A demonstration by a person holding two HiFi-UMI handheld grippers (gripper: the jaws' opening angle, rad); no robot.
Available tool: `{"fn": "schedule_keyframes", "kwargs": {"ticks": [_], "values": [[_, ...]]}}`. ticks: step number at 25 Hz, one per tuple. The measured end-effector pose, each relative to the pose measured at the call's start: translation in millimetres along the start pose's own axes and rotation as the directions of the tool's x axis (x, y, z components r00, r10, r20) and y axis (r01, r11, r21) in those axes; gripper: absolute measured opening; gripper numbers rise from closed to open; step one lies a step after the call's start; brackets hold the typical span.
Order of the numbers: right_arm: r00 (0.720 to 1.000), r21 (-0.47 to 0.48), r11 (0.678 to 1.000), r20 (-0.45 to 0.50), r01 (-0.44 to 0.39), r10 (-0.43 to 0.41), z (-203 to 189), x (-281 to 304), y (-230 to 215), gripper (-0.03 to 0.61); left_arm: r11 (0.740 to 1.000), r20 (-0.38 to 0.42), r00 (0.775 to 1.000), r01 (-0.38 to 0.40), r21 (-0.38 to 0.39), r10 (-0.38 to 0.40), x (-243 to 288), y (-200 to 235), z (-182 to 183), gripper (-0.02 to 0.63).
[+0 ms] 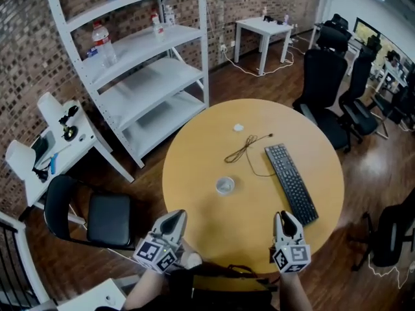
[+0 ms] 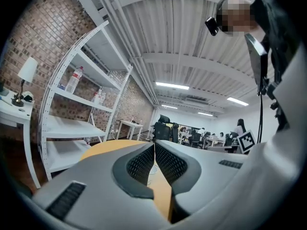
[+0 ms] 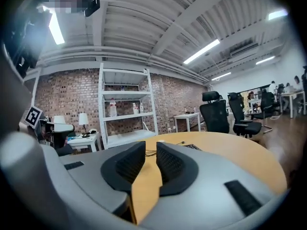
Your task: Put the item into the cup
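Note:
A clear cup point(image 1: 224, 186) stands upright near the middle of the round yellow table point(image 1: 194, 167). Farther back lies a small white item point(image 1: 238, 127), and a thin dark cable point(image 1: 246, 148) lies between the two. Both grippers hover at the table's near edge, well short of the cup. My left gripper point(image 1: 176, 216) point(image 2: 154, 145) is shut, its pads meeting at the tips with nothing between them. My right gripper point(image 1: 286, 216) point(image 3: 150, 146) is open by a narrow gap and holds nothing.
A black keyboard point(image 1: 290, 182) lies on the table's right side, just ahead of the right gripper. A black chair point(image 1: 97, 219) stands left of the table. A white shelf unit point(image 1: 146, 76) and a white side table point(image 1: 52, 141) stand behind it. Office chairs point(image 1: 324, 83) stand at the right.

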State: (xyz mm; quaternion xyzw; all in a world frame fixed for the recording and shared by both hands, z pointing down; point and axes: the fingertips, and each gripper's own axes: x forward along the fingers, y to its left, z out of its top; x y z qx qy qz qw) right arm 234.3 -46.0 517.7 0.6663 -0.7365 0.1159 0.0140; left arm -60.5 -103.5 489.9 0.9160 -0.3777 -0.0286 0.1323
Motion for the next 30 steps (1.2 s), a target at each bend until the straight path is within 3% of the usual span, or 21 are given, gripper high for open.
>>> {"fn": "schedule_keyframes", "kwargs": {"ticks": [6, 17, 30], "values": [[0.998, 0.01, 0.998, -0.003, 0.066, -0.066, -8, -15, -16, 0.009, 1.0, 0.019, 1.0, 0.02, 0.025, -0.02, 6, -17, 3, 0.002], [1.0, -0.055, 0.998, -0.004, -0.003, 0.003, 2, -1, 9, 0.009, 1.0, 0.056, 0.998, -0.002, 0.023, 0.001, -4, -15, 13, 0.002], [0.999, -0.062, 0.998, -0.04, -0.001, -0.002, -1, 1, 10, 0.009, 1.0, 0.035, 0.999, -0.007, 0.013, 0.006, -10, -16, 6, 0.002]]}}
